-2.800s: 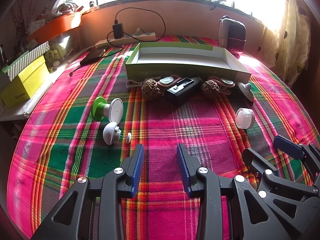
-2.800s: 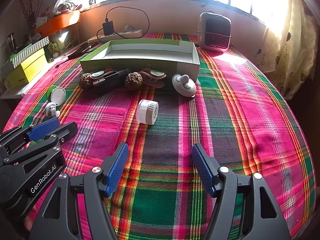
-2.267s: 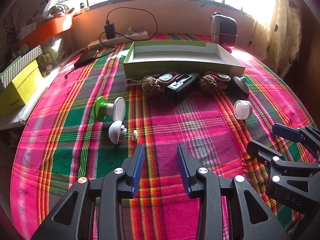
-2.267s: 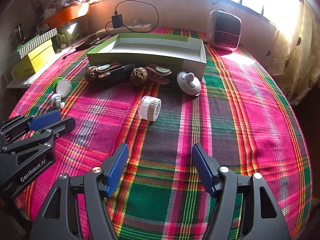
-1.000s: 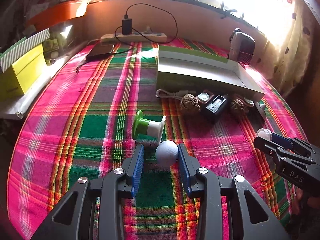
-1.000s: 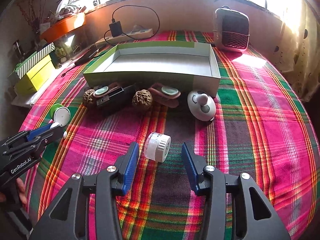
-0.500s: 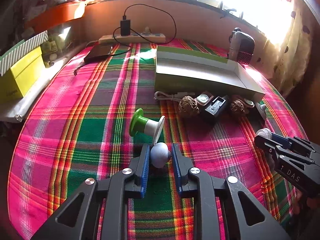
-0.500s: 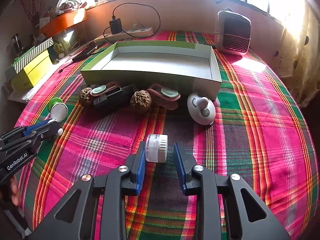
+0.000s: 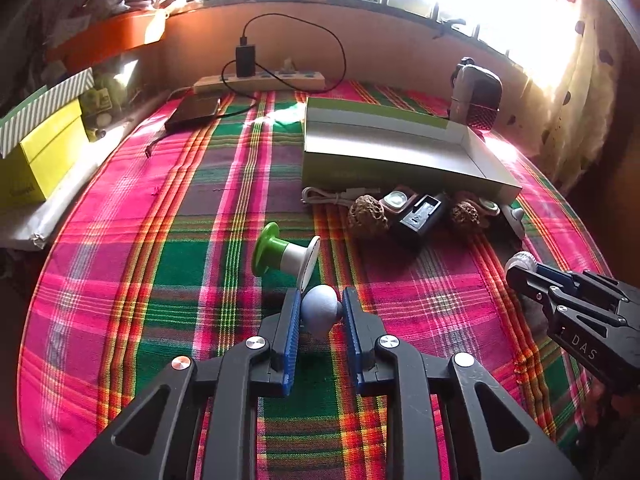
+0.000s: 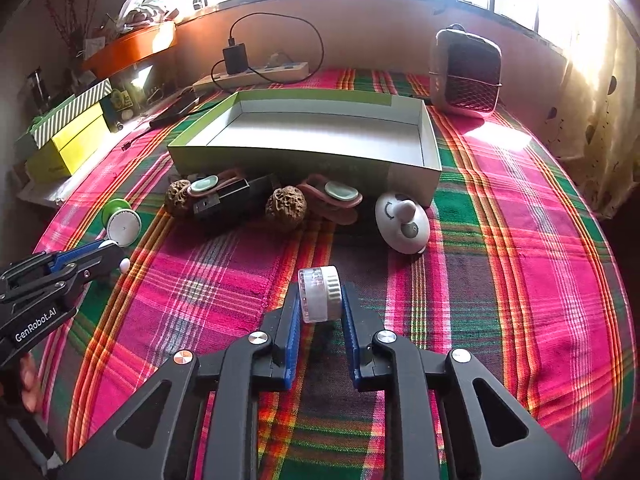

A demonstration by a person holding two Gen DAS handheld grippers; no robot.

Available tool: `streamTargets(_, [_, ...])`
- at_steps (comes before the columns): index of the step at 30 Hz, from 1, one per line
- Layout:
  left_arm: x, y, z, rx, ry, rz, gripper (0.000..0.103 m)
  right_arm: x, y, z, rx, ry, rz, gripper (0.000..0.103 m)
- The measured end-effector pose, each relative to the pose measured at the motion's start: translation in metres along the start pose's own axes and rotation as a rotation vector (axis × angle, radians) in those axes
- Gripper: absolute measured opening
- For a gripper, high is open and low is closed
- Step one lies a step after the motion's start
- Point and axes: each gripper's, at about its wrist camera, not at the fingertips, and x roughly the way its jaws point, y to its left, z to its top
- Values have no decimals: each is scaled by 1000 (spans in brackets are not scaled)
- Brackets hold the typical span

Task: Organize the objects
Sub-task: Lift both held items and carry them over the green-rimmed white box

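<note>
The left gripper [image 9: 320, 312] has its blue pads pressed on either side of a small white dome-shaped piece [image 9: 321, 309], and its jaws are closing the last bit on it. The dome sits low over the plaid cloth [image 9: 160, 280] covering the table. Just beyond it, at 11 o'clock, a green-and-white spool [image 9: 286, 254] lies on its side, its white disc almost touching the left pad.

The right gripper [image 10: 320, 300] is clamped on a small white round jar [image 10: 320, 294] lying on its side, the pads squeezing its two flat ends. At 1 o'clock from the jar rests a white knob-topped disc [image 10: 402, 222].

Farther out at 12 o'clock stands an open, shallow green cardboard box [image 10: 304, 162]. Along its near wall lie two wrinkled brown nuts [image 10: 286, 204], a black rectangular device [image 10: 224, 196] and two pinkish pieces with pale green ovals [image 10: 340, 192]. A small heater [image 10: 466, 74] stands at 1 o'clock behind the box, and a power strip [image 10: 256, 74] with a plugged-in charger lies at 11 o'clock by the wall. Yellow boxes [image 10: 72, 144] sit at 10 o'clock off the table's edge.
</note>
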Motion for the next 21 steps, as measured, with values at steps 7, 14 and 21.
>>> streamTargets(7, [-5, -5, 5, 14, -7, -10, 19, -4, -2, 1, -2, -8, 8, 20])
streamTargets(14, [-7, -12, 20, 33, -14, -38, 19, -11, -4, 10, -16, -22, 39, 20])
streamTargets(21, [-3, -21, 46, 70, -32, -59, 19, -14, -11, 31, -21, -42, 47, 20])
